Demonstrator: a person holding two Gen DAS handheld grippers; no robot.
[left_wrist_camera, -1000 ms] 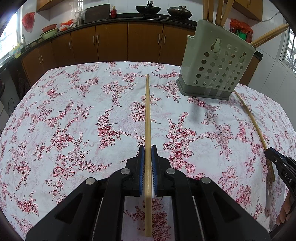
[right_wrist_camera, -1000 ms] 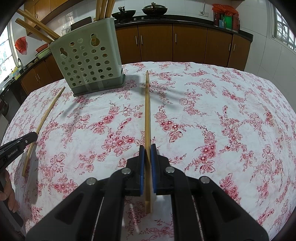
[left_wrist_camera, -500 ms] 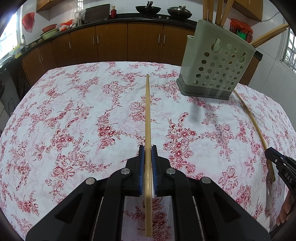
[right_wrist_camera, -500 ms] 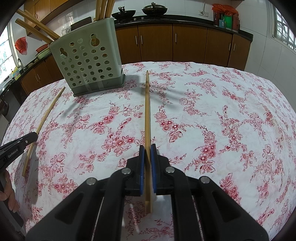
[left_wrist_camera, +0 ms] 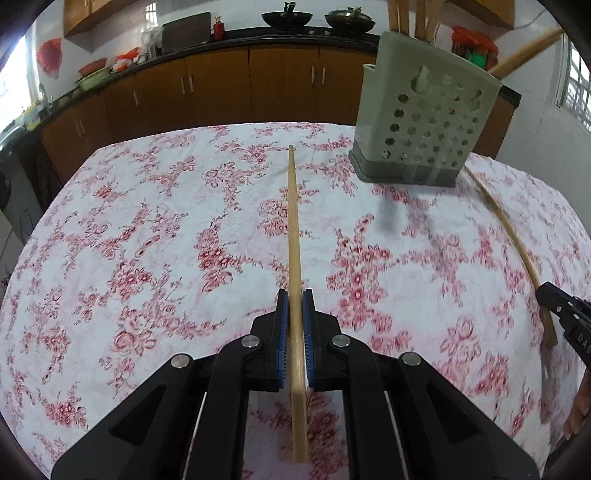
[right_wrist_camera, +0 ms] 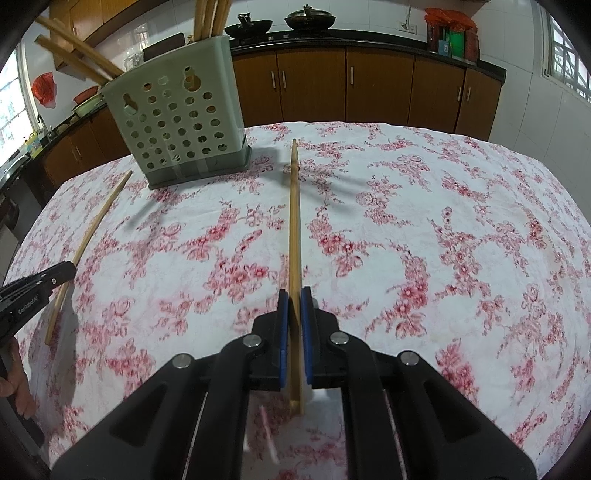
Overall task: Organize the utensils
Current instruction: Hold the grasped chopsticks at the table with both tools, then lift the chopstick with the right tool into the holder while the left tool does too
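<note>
My left gripper (left_wrist_camera: pixel 295 295) is shut on a long wooden chopstick (left_wrist_camera: pixel 293 221) that points straight ahead above the floral tablecloth. My right gripper (right_wrist_camera: pixel 294 293) is likewise shut on a second wooden chopstick (right_wrist_camera: pixel 293 206). Each gripper shows at the edge of the other's view with its chopstick: the right gripper's chopstick (left_wrist_camera: pixel 506 221) at the right, the left gripper's chopstick (right_wrist_camera: pixel 88 232) at the left. A pale green perforated utensil holder (left_wrist_camera: pixel 424 122) (right_wrist_camera: pixel 177 118) stands toward the far side of the table with several wooden sticks upright and leaning in it.
The table (left_wrist_camera: pixel 147 240) wears a white cloth with red flowers. Brown kitchen cabinets (left_wrist_camera: pixel 221 85) and a dark counter with pans (right_wrist_camera: pixel 310 16) run behind it. A hand (right_wrist_camera: pixel 14 384) shows at the lower left of the right wrist view.
</note>
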